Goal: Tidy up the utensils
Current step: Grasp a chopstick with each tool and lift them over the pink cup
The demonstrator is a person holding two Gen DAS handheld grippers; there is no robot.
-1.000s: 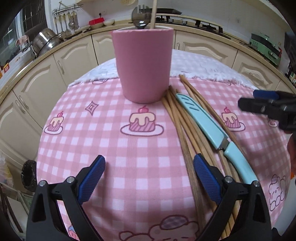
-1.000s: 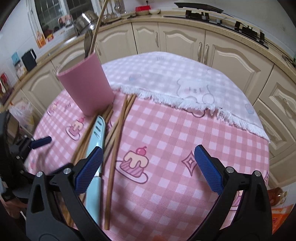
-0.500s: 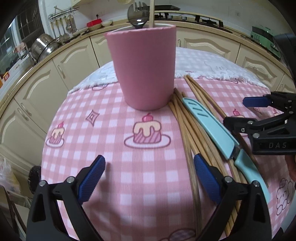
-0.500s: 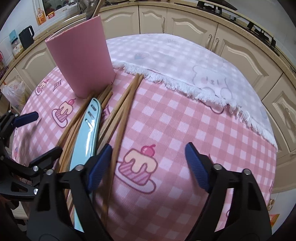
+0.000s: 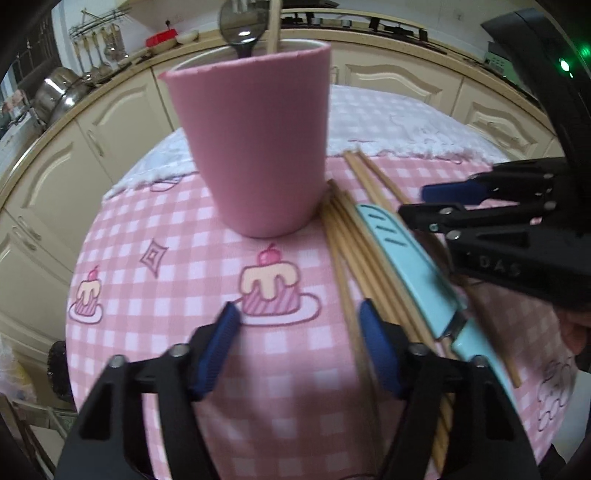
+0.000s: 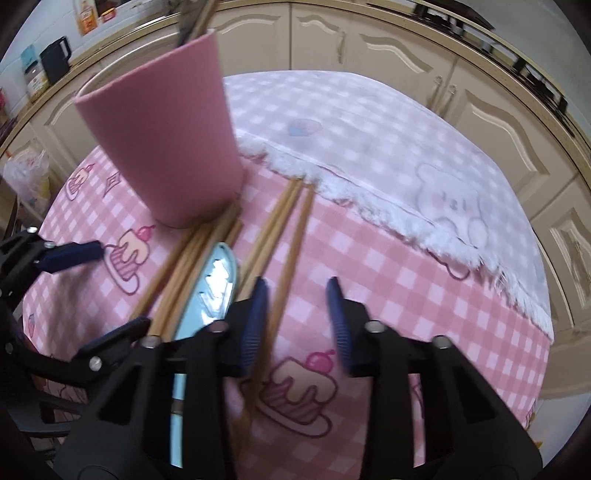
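Note:
A pink cup stands on the pink checked tablecloth, with a spoon and a chopstick in it. It also shows in the right wrist view. Several wooden chopsticks and a light blue knife lie right of the cup. My left gripper is open and empty, low over the cloth left of the chopsticks. My right gripper is open, half closed, with one chopstick between its fingers. It also shows in the left wrist view.
Cream kitchen cabinets curve around the table. A white fringed cloth covers the far part of the table. Pots and hanging ladles are at the back left. A kettle and jars stand on the counter.
Both grippers have moved forward and down toward the utensils and have narrowed their jaws. The right gripper now straddles a chopstick.

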